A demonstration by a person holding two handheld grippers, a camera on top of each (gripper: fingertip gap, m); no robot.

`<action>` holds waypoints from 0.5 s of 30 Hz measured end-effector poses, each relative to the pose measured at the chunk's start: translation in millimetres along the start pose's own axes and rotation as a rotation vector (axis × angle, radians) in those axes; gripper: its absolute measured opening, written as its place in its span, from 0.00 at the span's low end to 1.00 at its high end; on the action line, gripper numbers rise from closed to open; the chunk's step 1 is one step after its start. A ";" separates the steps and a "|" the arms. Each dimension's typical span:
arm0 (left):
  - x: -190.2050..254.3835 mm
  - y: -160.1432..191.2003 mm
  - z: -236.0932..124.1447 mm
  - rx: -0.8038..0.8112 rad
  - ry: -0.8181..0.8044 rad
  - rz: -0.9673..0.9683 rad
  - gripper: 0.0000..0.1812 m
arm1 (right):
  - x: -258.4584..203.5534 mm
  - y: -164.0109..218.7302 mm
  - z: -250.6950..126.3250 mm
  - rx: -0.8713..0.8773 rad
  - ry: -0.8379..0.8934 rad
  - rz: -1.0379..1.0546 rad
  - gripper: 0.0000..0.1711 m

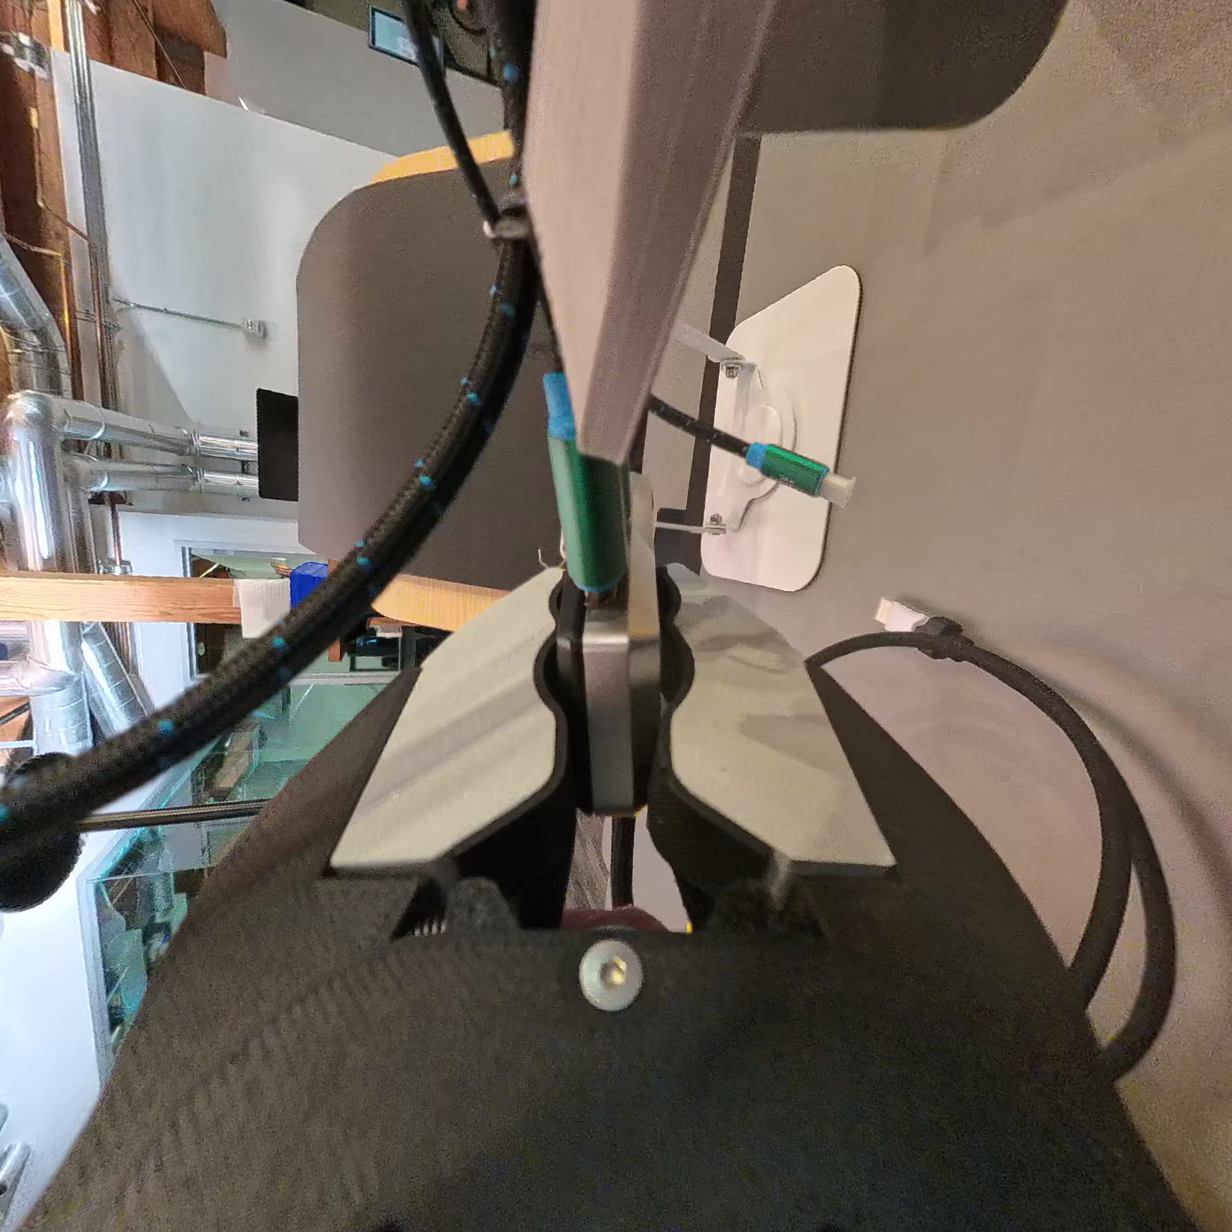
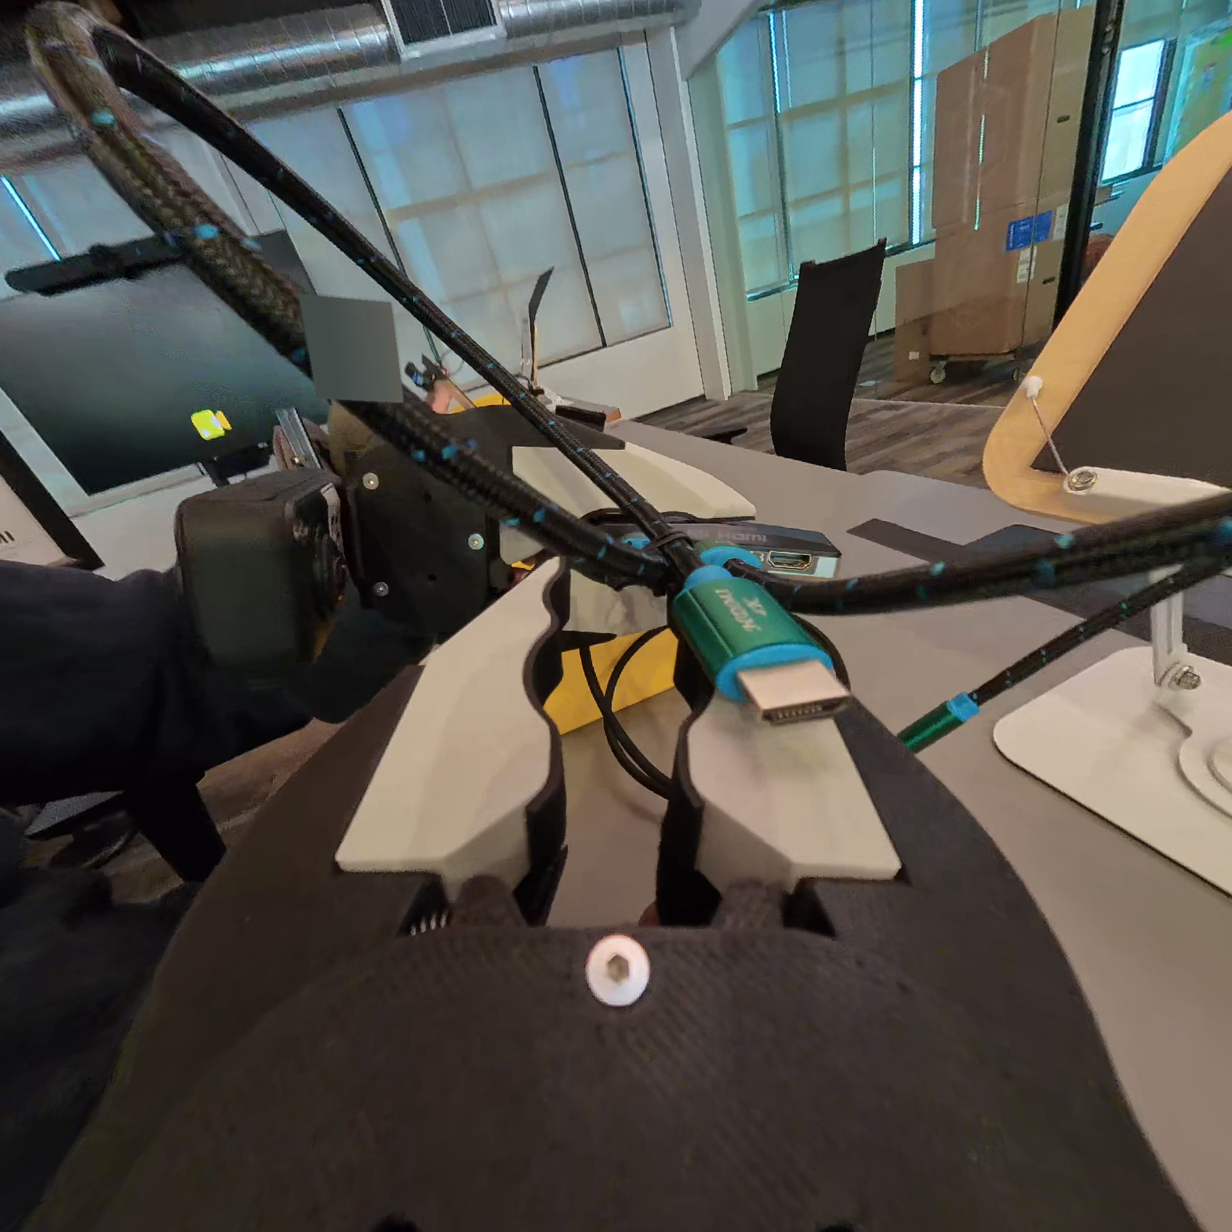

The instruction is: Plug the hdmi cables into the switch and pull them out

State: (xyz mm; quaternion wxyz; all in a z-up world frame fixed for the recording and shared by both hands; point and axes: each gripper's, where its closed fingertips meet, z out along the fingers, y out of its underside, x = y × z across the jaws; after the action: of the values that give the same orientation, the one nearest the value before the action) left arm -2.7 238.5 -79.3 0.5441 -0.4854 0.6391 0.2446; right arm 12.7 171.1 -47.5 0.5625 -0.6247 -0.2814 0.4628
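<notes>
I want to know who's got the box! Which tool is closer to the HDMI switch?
Left. The left tool is clamped on the switch; the right tool sits just short of it, open, a loose green plug against one finger.

Switch (image 1: 610, 707) mostly hidden betw. left gripper (image 1: 610, 673) fingers; braided cable (image 2: 167, 187) cut off at top edge.

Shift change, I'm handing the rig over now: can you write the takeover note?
Left gripper: jaws shut on the switch.
Right gripper: jaws open, gripping nothing; a loose plug lies across one finger.
A seated plug sits in the switch; a third plug lies on the table.
Left: pull the seated plug; one port shows empty.
</notes>
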 end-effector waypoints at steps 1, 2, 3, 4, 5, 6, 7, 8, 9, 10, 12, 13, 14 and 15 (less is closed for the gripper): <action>0.1 -0.4 -0.2 -0.002 0.001 0.004 0.12 | 0.9 -0.7 -0.3 0.019 0.004 0.004 0.15; 0.4 -1.4 -0.3 -0.002 0.001 0.008 0.12 | 2.6 -1.8 -1.0 0.044 0.012 -0.006 0.13; 0.3 -2.2 -0.3 -0.002 0.003 0.008 0.12 | 4.1 -2.2 -1.4 0.057 0.009 0.004 0.12; -0.1 -2.1 -0.1 -0.008 0.002 0.009 0.12 | 5.2 -2.5 -1.1 0.060 0.000 0.017 0.11; -0.7 -1.6 -0.1 -0.015 -0.005 0.020 0.12 | 6.1 -2.9 -0.6 0.061 -0.006 0.020 0.11; -1.1 -1.0 0.1 -0.023 -0.011 0.028 0.12 | 7.6 -2.9 0.1 0.063 -0.008 0.020 0.11; -1.0 -0.2 0.5 -0.028 -0.011 0.028 0.12 | 8.6 -2.5 1.1 0.063 -0.008 0.015 0.11; -0.7 1.0 1.2 -0.034 -0.010 0.028 0.12 | 9.7 -1.9 2.2 0.060 -0.005 0.018 0.12; -0.5 2.0 2.0 -0.039 -0.015 0.036 0.12 | 11.1 -2.0 2.7 0.056 0.002 0.018 0.11; -0.8 1.8 2.4 -0.042 -0.021 0.043 0.12 | 12.4 -2.5 3.0 0.057 0.010 0.013 0.11; -2.1 0.2 2.3 -0.044 -0.033 0.067 0.12 | 12.9 -2.3 5.0 0.047 0.007 0.021 0.12; -3.1 0.5 2.6 -0.057 -0.046 0.078 0.12 | 14.5 -2.5 5.5 0.042 0.017 0.009 0.11; -3.6 1.0 3.3 -0.067 -0.054 0.086 0.12 | 16.1 -1.9 6.3 0.029 0.023 0.000 0.11; -2.9 2.1 4.6 -0.073 -0.048 0.084 0.12 | 16.5 -1.2 7.1 0.012 0.020 -0.002 0.11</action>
State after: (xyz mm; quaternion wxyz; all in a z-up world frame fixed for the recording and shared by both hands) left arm -2.7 244.2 -78.4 0.5304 -0.4716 0.6364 0.3022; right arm 13.4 188.8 -50.2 0.5695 -0.6255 -0.2736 0.4578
